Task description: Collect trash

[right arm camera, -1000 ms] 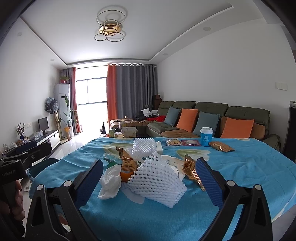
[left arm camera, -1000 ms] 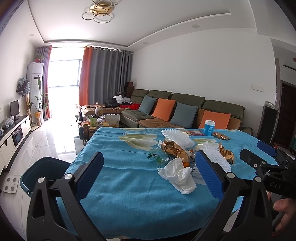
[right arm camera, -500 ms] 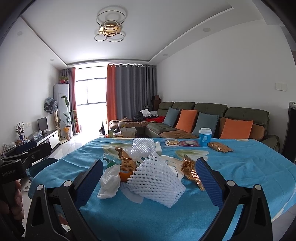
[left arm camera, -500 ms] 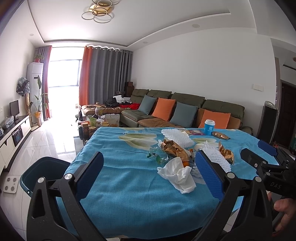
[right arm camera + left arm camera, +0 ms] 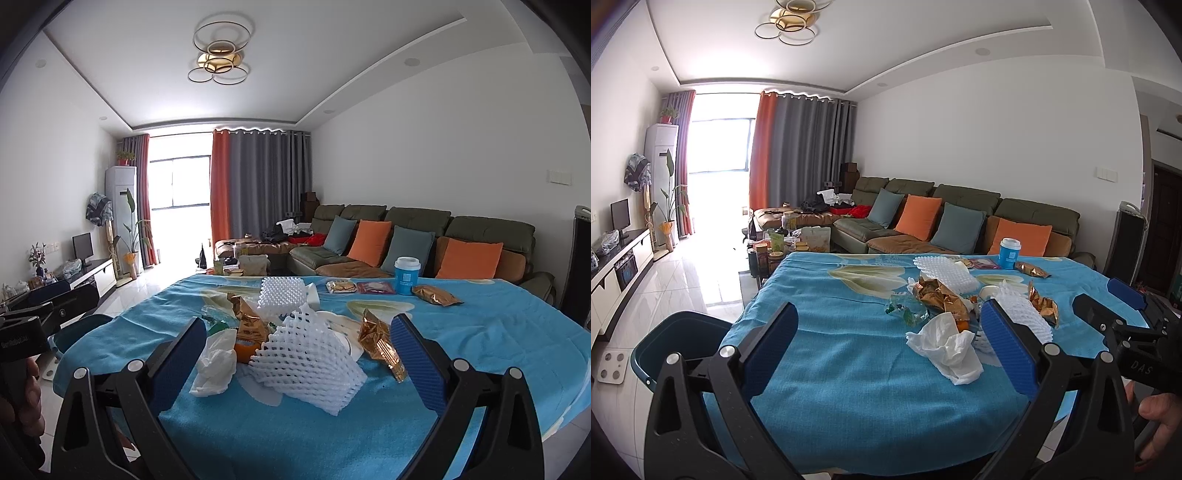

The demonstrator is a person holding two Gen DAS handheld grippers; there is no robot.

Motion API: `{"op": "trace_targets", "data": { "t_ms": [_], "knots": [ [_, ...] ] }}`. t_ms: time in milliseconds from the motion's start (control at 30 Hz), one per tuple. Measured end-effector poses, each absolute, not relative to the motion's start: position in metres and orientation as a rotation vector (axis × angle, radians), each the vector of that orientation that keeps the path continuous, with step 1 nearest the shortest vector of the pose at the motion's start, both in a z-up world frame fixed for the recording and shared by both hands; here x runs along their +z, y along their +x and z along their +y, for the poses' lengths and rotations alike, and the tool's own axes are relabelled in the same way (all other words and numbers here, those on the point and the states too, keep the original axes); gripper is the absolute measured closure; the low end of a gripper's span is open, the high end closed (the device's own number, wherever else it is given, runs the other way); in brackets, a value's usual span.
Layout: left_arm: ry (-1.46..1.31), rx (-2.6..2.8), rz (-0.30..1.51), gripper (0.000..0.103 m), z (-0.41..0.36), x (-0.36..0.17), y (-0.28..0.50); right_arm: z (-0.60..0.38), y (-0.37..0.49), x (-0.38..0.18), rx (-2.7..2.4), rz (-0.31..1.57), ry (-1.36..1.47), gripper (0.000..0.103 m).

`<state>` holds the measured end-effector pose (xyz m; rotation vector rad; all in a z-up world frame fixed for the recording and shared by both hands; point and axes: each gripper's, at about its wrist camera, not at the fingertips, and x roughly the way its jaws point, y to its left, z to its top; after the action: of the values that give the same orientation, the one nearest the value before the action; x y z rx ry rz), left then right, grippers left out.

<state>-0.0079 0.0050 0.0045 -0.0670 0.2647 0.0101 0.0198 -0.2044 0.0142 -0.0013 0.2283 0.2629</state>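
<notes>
— What did the left wrist view give you?
— My left gripper (image 5: 890, 343) gaped wide, empty, above the blue tablecloth (image 5: 849, 369); a crumpled tissue (image 5: 947, 345) lay near its right finger, a dark bin (image 5: 679, 343) beside the table.
— And the right?
— My right gripper (image 5: 295, 360) stood open too, framing the white foam net (image 5: 314, 363); gold wrapper (image 5: 382, 345) just beside it.

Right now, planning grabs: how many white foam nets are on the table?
2: one foam net nearest the right gripper, another behind it mid-table. More may be buried.
</notes>
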Motion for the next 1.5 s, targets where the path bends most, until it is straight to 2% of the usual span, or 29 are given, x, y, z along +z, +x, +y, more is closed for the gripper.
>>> {"op": "trace_targets", "data": {
  "t_ms": [1000,1500],
  "knots": [
    [-0.068,0.006,0.246,0.006,0.004,0.009,-0.012,-0.212,0.021,0.018,0.259,0.215,0.031,0.007],
    [-0.064,-0.082,0.359,0.006,-0.016,-0.008,0.031,-0.234,0.048,0.004,0.198,0.304,0.025,0.007]
  ]
}}
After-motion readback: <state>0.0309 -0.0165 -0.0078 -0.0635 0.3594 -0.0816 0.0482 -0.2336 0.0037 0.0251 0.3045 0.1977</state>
